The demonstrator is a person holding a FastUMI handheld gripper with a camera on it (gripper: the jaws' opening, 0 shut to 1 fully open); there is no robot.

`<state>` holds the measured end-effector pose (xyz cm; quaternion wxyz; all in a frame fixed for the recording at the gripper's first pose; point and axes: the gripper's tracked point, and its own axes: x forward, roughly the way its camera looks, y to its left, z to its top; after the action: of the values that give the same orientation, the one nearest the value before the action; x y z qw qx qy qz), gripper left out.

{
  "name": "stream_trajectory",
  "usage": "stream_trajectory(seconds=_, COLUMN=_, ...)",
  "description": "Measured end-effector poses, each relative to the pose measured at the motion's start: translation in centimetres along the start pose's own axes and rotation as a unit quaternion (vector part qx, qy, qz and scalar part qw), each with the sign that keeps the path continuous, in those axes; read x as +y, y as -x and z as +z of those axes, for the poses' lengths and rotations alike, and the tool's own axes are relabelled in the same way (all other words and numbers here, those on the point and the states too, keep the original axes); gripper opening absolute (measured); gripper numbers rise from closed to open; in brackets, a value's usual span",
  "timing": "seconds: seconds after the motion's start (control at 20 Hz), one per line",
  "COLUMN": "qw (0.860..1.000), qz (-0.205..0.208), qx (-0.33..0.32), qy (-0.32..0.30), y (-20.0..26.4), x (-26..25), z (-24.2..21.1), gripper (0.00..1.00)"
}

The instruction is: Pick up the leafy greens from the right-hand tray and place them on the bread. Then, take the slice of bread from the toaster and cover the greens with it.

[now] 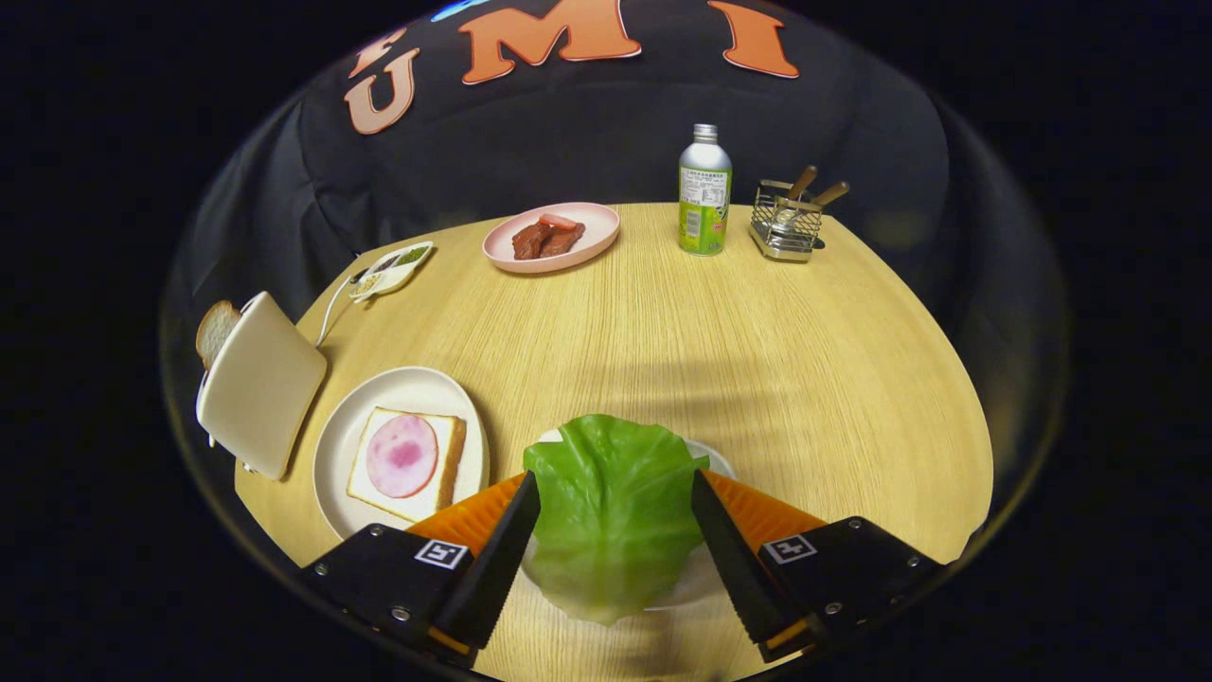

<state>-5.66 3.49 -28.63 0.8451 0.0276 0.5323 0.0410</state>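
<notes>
Fingers of gripper (615, 488) spread wide at lower centre, flanking leafy greens (611, 511) lying on right-hand tray (715, 459); contact unclear. Close on both leaf edges gently, lift clear, carry left to bread (405, 464). Toaster (260, 384) with 1 slice (214, 332) at left.

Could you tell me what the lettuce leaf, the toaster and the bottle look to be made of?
Lettuce leaf, between the claw fingers: likely plastic, with a waxy, even sheen. Toaster: matte cream casing, probably plastic or painted metal. Bottle: seemingly aluminium, with a silvery shoulder and cap.
</notes>
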Motion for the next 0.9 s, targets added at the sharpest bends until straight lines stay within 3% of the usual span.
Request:
stream_trajectory(seconds=0.3, qw=0.999, qz=-0.001, qx=0.032, qy=0.005, y=-1.3, x=0.1, z=-2.2, gripper=0.96)
stream_trajectory(seconds=0.5, qw=0.999, qz=-0.017, qx=0.033, qy=0.001, y=-2.0, x=-0.7, z=-2.7, gripper=0.89)
stream_trajectory(seconds=0.8, qw=0.999, qz=-0.034, qx=0.01, qy=0.028, y=-2.1, x=-0.3, z=-2.6, gripper=0.6)
stream_trajectory(seconds=0.9, qw=0.999, qz=-0.037, qx=0.004, qy=0.031, y=-2.2, x=-0.3, z=-2.5, gripper=0.45)
